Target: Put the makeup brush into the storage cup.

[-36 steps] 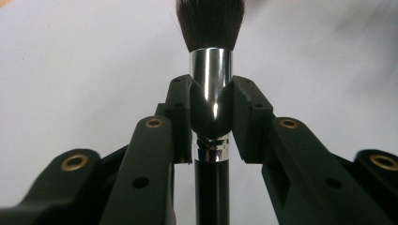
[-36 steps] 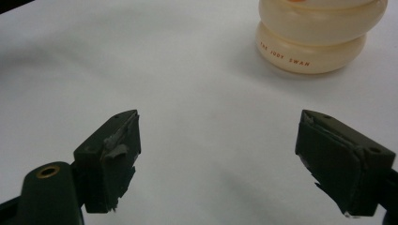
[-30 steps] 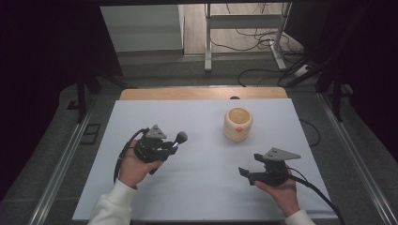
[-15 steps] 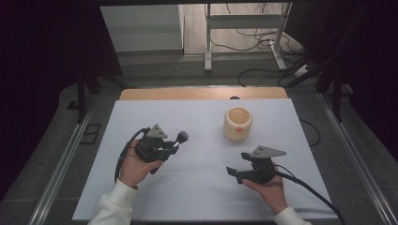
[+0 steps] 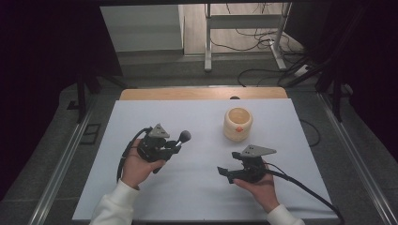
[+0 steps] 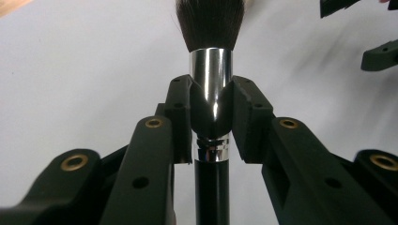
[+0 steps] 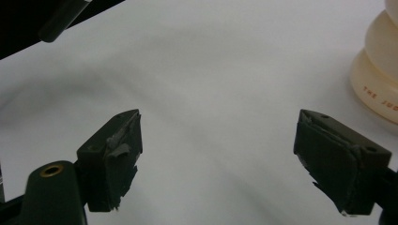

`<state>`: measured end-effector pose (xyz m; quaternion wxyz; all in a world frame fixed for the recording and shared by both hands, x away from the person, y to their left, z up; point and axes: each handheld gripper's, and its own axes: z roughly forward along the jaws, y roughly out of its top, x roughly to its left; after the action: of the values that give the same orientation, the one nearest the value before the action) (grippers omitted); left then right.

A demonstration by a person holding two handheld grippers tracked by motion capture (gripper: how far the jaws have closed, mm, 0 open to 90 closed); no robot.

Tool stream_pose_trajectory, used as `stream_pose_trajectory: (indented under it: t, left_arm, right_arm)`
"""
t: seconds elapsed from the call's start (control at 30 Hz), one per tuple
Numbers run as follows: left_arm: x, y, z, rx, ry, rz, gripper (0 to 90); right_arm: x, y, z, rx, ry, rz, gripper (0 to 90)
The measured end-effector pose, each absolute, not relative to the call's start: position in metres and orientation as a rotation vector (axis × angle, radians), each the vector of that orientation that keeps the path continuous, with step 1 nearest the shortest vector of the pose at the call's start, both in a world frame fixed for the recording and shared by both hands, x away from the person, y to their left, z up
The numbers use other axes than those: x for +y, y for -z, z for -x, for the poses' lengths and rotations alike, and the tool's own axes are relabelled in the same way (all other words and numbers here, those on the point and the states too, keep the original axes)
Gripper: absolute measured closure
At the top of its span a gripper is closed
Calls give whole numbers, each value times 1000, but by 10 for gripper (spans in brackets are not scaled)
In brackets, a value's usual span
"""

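Observation:
My left gripper (image 5: 174, 146) is shut on a makeup brush (image 5: 184, 136) at the table's left, its jaws pointing right. In the left gripper view the pads (image 6: 246, 112) clamp the shiny metal ferrule of the brush (image 6: 211, 65), dark bristles above and black handle below. My right gripper (image 5: 224, 171) stands open at the front right, jaws pointing left toward the brush, with nothing between them. In the right gripper view its jaws (image 7: 220, 124) are wide apart over bare white table. A cream jar (image 5: 238, 123) stands behind the right gripper, also in the right gripper view as the jar (image 7: 380, 79).
The white table top (image 5: 197, 197) ends in a wooden strip (image 5: 202, 93) at the far side. Metal rails run along both sides. Cables trail from both grippers toward the front. Floor cables and a metal stand lie beyond the table.
My right gripper has slid left across the front of the table, nearer the brush, still open. The left gripper and the brush have kept still.

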<state>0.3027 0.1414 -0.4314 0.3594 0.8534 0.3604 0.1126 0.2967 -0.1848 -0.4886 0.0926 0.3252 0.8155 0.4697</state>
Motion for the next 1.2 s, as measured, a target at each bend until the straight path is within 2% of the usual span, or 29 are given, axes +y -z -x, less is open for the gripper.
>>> stream_pose_trajectory:
  t: [1.2]
  left_arm:
    - [118, 430, -305, 879, -285, -2185, 709]
  right_arm:
    - [-147, 487, -297, 2493, -1433, -900, 168]
